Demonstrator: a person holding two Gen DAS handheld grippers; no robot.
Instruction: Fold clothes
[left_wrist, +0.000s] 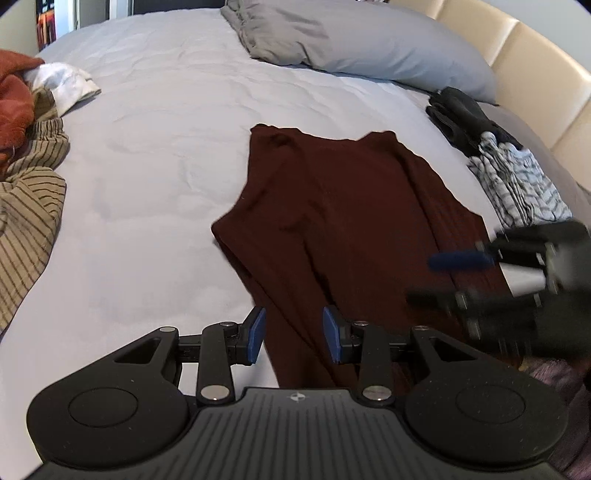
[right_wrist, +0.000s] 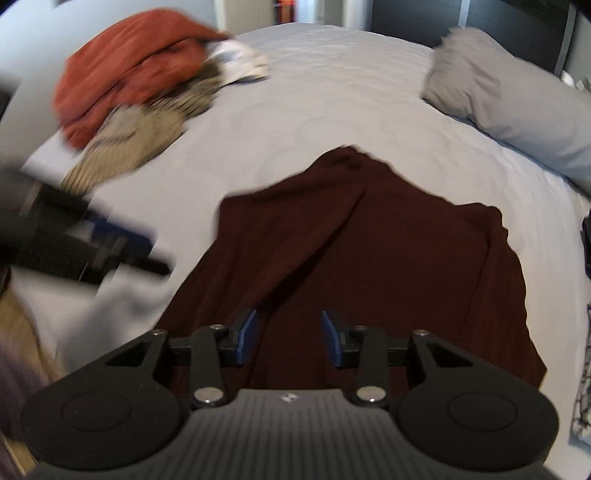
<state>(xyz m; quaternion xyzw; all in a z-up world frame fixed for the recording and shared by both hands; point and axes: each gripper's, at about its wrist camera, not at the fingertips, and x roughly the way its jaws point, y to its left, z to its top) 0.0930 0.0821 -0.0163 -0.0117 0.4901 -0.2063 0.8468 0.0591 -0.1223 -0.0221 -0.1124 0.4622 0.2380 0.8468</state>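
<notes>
I see the dark maroon garment (left_wrist: 332, 229) lying partly folded near the bed's (left_wrist: 155, 155) near edge. My left hand-held gripper (left_wrist: 294, 334) and right hand-held gripper (right_wrist: 289, 338) both hang over it, jaws parted, gripping nothing.

The garment (left_wrist: 343, 221) spread on the bed was a plain dark maroon. The bed sheet (left_wrist: 166, 147) was pale grey-lilac, and the pillow (left_wrist: 388, 48) a slightly bluer grey with a taupe-grey cloth (left_wrist: 273, 33) on it. In the heap lay a rust-orange piece (right_wrist: 122, 62), a tan one with thin dark stripes (left_wrist: 26, 206), and a white one (left_wrist: 66, 83). Beside the cream headboard (left_wrist: 517, 62) sat a black item (left_wrist: 458, 114) and a white cloth with wavy grey-black lines (left_wrist: 517, 181). Both tongs were black with blue pads (left_wrist: 256, 336).
</notes>
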